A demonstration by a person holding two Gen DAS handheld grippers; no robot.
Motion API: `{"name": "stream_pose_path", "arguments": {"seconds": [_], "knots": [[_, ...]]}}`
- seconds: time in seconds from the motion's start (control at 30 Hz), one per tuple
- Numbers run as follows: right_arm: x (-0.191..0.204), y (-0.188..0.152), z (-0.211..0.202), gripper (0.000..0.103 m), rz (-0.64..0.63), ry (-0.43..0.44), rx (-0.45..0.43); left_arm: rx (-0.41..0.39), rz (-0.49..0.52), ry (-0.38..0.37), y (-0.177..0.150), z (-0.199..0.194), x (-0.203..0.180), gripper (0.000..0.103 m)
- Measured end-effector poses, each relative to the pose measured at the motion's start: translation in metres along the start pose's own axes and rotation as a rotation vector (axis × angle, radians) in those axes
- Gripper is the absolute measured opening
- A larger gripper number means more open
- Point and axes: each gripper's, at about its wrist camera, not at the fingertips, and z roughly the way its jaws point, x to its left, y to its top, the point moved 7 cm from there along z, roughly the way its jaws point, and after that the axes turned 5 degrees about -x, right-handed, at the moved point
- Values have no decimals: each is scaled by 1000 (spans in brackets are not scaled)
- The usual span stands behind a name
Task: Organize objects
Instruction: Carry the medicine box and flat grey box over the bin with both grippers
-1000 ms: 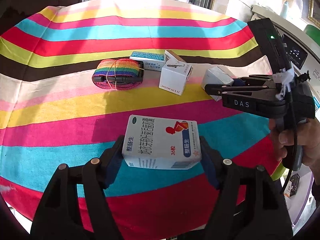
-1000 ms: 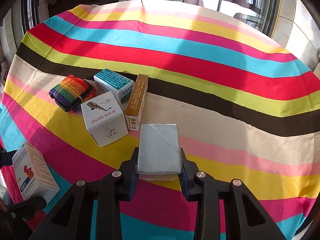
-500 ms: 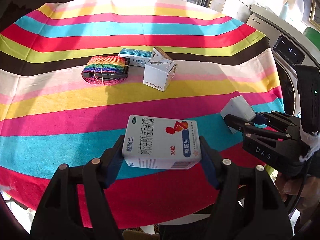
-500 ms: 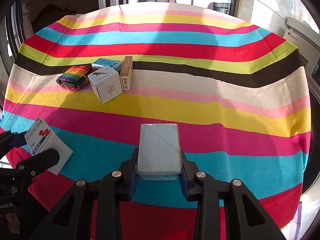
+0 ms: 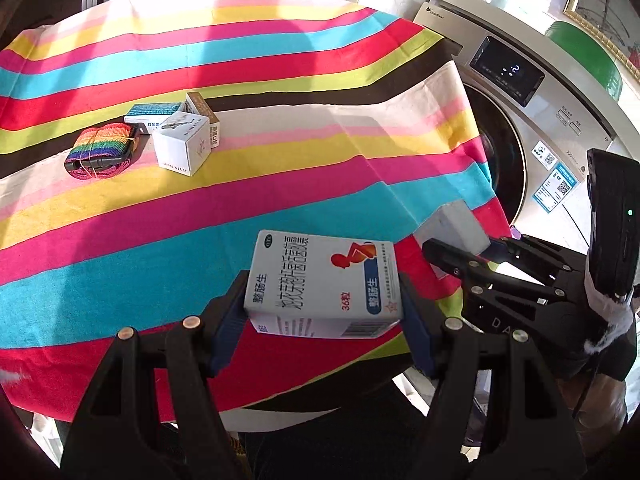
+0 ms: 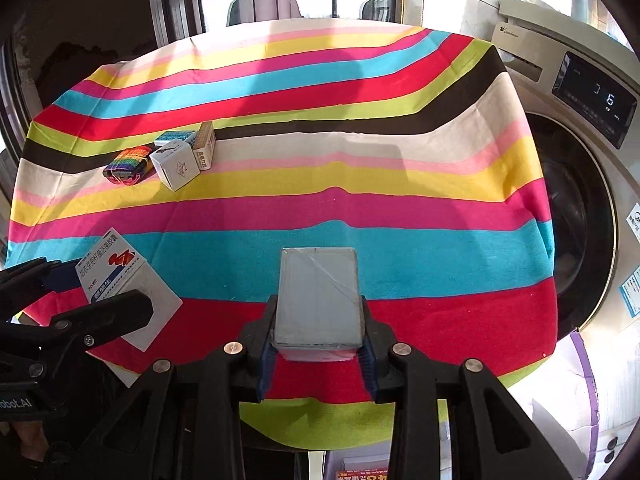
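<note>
My left gripper (image 5: 324, 312) is shut on a white and blue medicine box (image 5: 324, 284) and holds it above the table's near edge; the box also shows in the right wrist view (image 6: 116, 272). My right gripper (image 6: 318, 344) is shut on a plain grey box (image 6: 318, 300), also held above the near edge; that box shows in the left wrist view (image 5: 456, 228). A rainbow strap roll (image 5: 102, 152), a white cube box (image 5: 182, 148), a teal-topped box (image 5: 154, 114) and a tan slim box (image 5: 204, 114) sit grouped at the table's far left.
The table wears a striped cloth (image 6: 320, 184). A washing machine (image 6: 580, 152) stands close on the right, its door against the table edge; it also shows in the left wrist view (image 5: 532, 112). Windows and a dark wall lie behind.
Both grippers have pulled back from the group of objects toward the table's near edge, each still holding its box. The table objects have not moved.
</note>
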Motion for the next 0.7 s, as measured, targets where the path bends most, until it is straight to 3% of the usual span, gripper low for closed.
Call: {"name": "stream_pose_path", "arguments": {"seconds": [0.27,0.7], "knots": [[-41,-24,-19,36,81,-64,14,63,63,-96,-5,12,-50,73],[-99,-68,-41,36,175,-171,66,121,232,-170,-36,29,-113,73]]}}
